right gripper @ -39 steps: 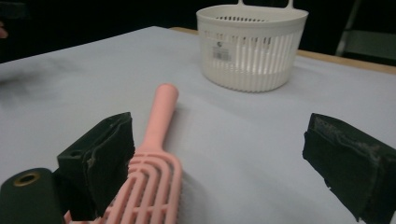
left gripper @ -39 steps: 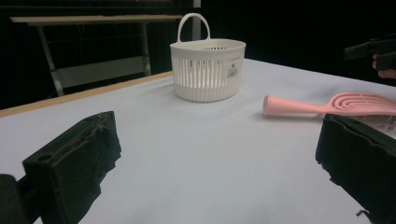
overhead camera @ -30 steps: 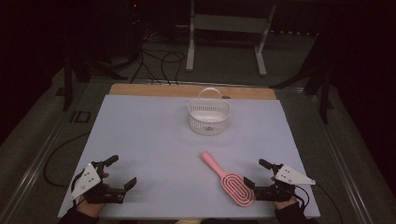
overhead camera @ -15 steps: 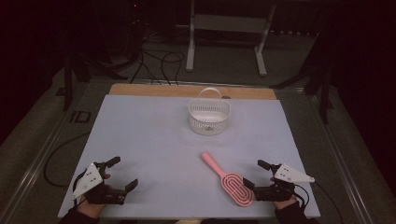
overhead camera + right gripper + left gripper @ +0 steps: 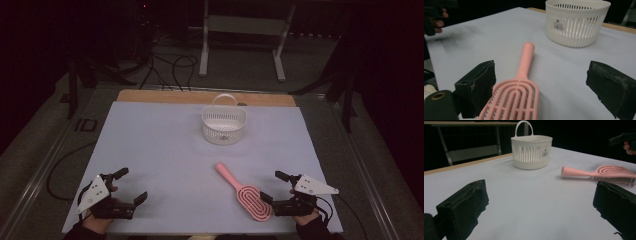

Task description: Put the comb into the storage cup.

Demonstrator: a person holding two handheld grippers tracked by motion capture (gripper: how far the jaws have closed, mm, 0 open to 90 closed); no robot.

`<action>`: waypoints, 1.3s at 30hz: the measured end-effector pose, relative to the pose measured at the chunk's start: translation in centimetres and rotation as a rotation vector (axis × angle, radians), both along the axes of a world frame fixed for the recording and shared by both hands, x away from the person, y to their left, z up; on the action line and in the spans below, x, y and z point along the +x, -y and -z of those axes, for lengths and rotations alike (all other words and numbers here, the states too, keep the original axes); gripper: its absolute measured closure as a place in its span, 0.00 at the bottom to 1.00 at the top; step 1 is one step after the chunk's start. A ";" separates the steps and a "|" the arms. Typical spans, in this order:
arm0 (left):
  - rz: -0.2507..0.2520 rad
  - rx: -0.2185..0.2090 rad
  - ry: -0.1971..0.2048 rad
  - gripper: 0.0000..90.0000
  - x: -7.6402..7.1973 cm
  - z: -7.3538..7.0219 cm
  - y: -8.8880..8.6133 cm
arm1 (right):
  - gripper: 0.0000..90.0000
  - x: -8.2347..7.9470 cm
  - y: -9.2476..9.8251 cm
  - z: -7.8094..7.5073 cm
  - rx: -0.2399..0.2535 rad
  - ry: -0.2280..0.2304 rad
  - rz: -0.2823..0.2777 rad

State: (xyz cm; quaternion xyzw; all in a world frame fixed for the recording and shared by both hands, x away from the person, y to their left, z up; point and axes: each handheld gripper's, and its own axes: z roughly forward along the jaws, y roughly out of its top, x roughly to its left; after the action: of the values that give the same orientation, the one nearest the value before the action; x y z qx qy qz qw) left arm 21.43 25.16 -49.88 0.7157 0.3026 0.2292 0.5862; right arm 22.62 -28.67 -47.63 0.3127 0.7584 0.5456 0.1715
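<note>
A person sits at the near edge of a table covered in a pale grey-lilac cloth [image 5: 165,150], a hand-held gripper in each hand. In the high view, the left gripper [image 5: 131,186] rests low at the near left corner, the hand [image 5: 100,217] under its grey three-cornered plate, its jaws spread wide and pointing toward the middle of the table with nothing between them. The right gripper [image 5: 274,186] sits at the near right, jaws also spread wide and pointing left and away from the person, holding nothing.

A pink hairbrush [image 5: 243,192] lies flat on the cloth, its handle angled toward the table's centre and its slotted head just beside the right gripper's near jaw. A white slatted basket [image 5: 224,123] with an upright handle stands well beyond it, toward the far edge.

The right gripper view shows the brush head [image 5: 514,102] lying close against one jaw, off-centre in the gap, with the other jaw well apart from it; whether it touches that jaw cannot be told. It also shows a label on the basket wall [image 5: 576,23]. The left gripper view shows the brush side-on [image 5: 599,173], bristles down against the cloth.
</note>
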 end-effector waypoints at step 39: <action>0.005 -0.001 0.009 0.00 -0.1 0.0 0.0 | 0.10 6.3 -6.5 -5.2 -0.076 -0.006 -0.259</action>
State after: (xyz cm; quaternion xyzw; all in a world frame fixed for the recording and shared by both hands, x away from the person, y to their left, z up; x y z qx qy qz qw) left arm 21.37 25.13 -49.84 0.7151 0.2982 0.2310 0.5885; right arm 28.93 -22.17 -42.45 0.2071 0.8132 0.5329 0.1089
